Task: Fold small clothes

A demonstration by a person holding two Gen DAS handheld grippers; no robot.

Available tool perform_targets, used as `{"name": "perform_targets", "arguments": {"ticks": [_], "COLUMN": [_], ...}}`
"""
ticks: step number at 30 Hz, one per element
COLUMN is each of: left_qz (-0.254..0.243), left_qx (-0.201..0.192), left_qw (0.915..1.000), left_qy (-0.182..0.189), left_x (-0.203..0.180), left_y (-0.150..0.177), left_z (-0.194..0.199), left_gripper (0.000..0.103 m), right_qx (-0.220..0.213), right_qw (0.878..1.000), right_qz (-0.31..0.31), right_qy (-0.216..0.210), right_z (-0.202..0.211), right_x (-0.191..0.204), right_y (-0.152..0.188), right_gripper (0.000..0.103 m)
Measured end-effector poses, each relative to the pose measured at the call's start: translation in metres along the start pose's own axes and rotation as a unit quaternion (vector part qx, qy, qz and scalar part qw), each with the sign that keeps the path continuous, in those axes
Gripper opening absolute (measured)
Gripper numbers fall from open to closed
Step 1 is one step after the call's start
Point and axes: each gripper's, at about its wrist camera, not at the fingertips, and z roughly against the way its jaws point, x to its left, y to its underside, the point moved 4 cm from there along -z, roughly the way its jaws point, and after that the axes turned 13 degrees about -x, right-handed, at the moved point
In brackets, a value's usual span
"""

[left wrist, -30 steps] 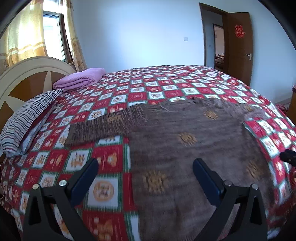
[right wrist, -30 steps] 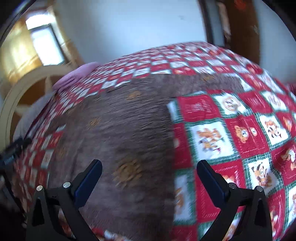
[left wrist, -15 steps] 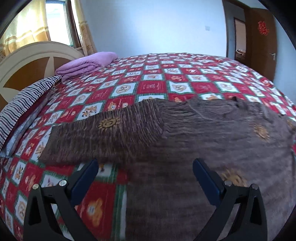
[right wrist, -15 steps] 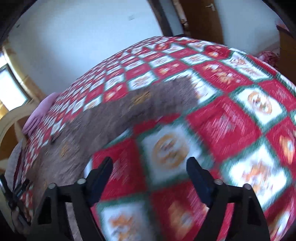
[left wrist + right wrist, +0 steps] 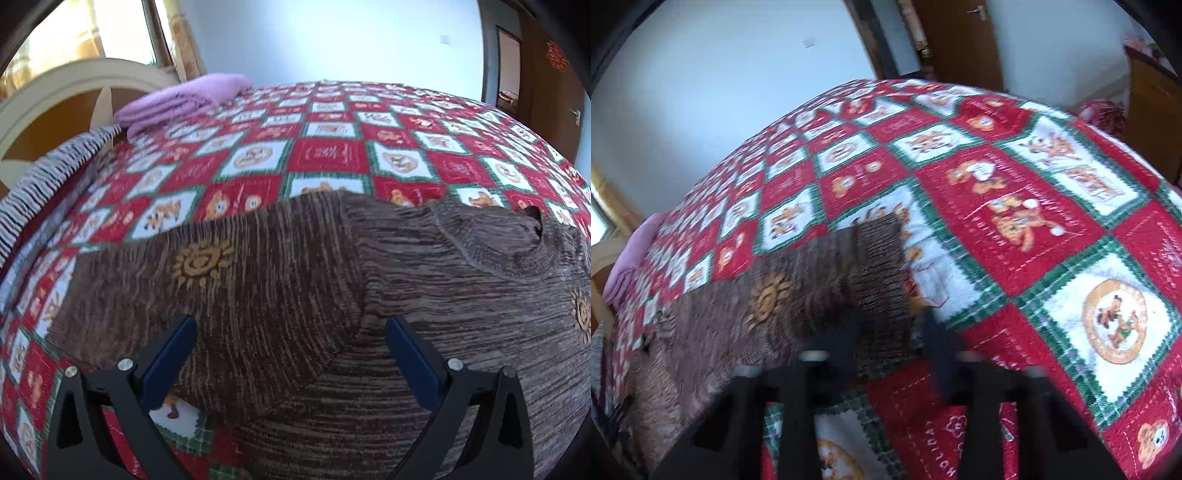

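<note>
A brown knitted sweater (image 5: 388, 295) with orange sun motifs lies flat on the bed, one sleeve reaching left, its neck hole at the upper right. My left gripper (image 5: 288, 347) is open just above that sleeve near the armpit seam. In the right wrist view the other sleeve (image 5: 812, 291) ends in a ribbed cuff (image 5: 879, 266). My right gripper (image 5: 890, 343) has its jaws close together around the cuff; motion blur hides whether they grip it.
The red, white and green patchwork quilt (image 5: 332, 151) covers the bed. A folded purple blanket (image 5: 181, 99) and a striped pillow (image 5: 48, 177) lie by the headboard. A brown door (image 5: 956, 40) and a wooden cabinet (image 5: 1152, 107) stand past the bed.
My left gripper moved forward and lower over the left sleeve. My right gripper swung to the right sleeve's cuff and its jaws closed from wide open to nearly together.
</note>
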Motion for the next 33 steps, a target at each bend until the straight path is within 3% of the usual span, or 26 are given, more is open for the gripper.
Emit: {"name": "perform_targets", "arguments": {"ticks": [5,13,24,33], "left_qz": [0.009,0.031,0.046,0.057], "left_qx": [0.009,0.015,0.019,0.015], "left_qw": [0.9999,0.9991,0.9980,0.9971], "left_qy": [0.010,0.024,0.040,0.049], "left_x": [0.000,0.003,0.006,0.008], "left_y": [0.005,0.007,0.010,0.011], "left_z": [-0.004,-0.008,-0.011,-0.011], "left_gripper": [0.103,0.103,0.103,0.103], "right_qx": [-0.007,-0.045,-0.076,-0.081], "right_qw": [1.000,0.998,0.986,0.958], "right_qz": [0.003,-0.003,0.119,0.222], "right_qy": [-0.022,-0.034,-0.084,-0.163], "right_z": [0.021,0.049,0.079,0.107], "right_x": [-0.002,0.019,0.146,0.275], "right_y": [-0.005,-0.047,-0.064,-0.037], "right_gripper": [0.008,0.004,0.002,0.002]}}
